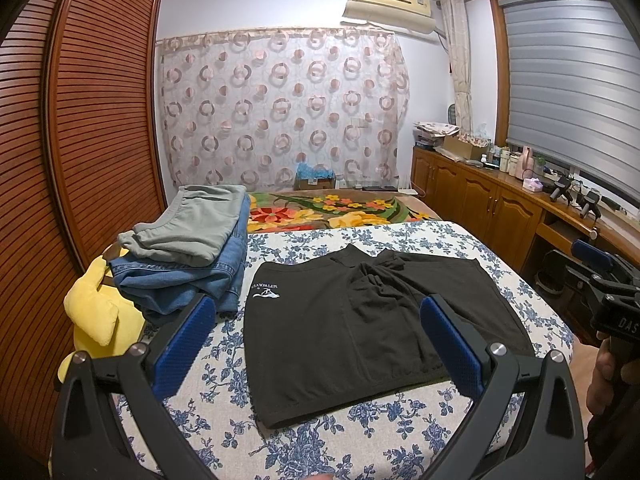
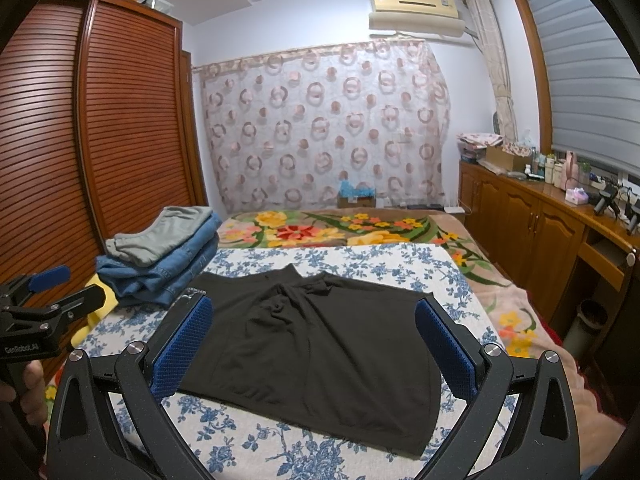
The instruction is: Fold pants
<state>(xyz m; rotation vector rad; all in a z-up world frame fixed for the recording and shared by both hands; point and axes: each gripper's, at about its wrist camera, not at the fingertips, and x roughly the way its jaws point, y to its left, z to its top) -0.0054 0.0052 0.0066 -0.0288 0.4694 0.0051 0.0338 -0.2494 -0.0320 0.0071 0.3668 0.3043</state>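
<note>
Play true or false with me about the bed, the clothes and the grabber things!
1. The black pants lie on the blue-flowered sheet. True.
2. The left gripper is pinching the pants. False: it is open and holds nothing.
3. The grey pants sit on top of the folded jeans. True.
4. The right gripper is shut. False: it is open.
5. The clothes pile is to the right of the black pants. False: it is to their left.
</note>
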